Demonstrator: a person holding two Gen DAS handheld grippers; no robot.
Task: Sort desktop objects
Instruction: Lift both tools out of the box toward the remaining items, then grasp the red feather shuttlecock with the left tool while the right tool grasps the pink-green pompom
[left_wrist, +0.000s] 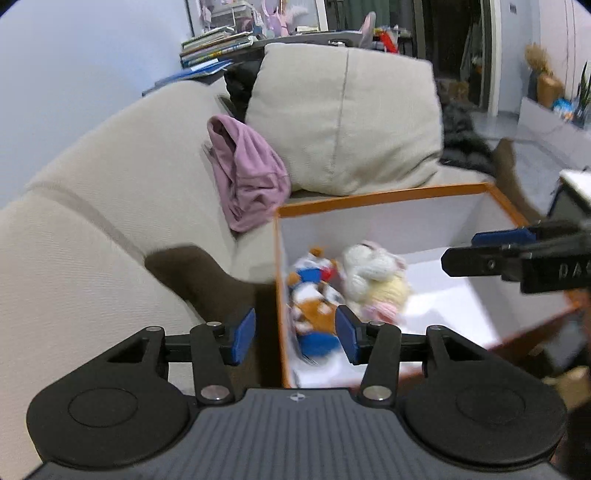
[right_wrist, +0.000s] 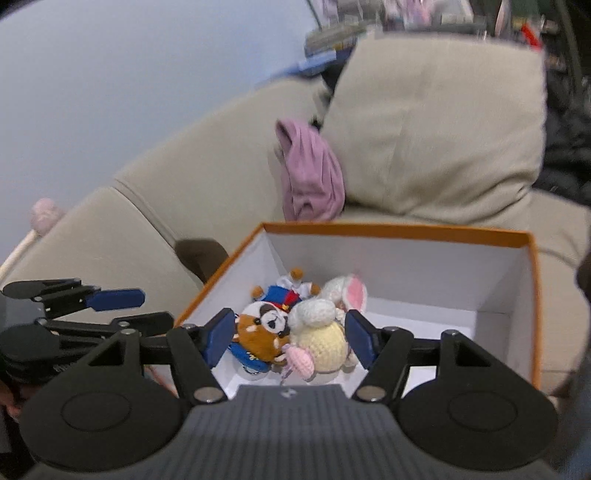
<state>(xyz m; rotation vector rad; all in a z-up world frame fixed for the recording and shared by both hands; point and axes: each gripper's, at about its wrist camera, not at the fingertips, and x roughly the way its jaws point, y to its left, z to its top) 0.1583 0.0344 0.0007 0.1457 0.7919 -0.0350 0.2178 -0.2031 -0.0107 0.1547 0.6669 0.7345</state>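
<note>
Looking at this, both plush toys are already down in the orange-rimmed box (right_wrist: 399, 230), which sits on the sofa (left_wrist: 92, 221) seat, so the sorting job seems mostly done. The brown-and-blue bear plush (right_wrist: 264, 325) lies on the box floor with the crocheted bunny (right_wrist: 325, 332) touching it at its 3 o'clock, bunched toward the near-left corner, probably just where they dropped.

The right gripper (right_wrist: 291, 341) hangs over them with its jaws wide apart, nothing pinched. The left gripper (left_wrist: 295, 336) is also spread and empty, straddling the box's left wall.

My guess is that's a release pose. A purple cloth (left_wrist: 247, 173) is draped on the sofa at about 11 o'clock from the box, maybe next up.
</note>
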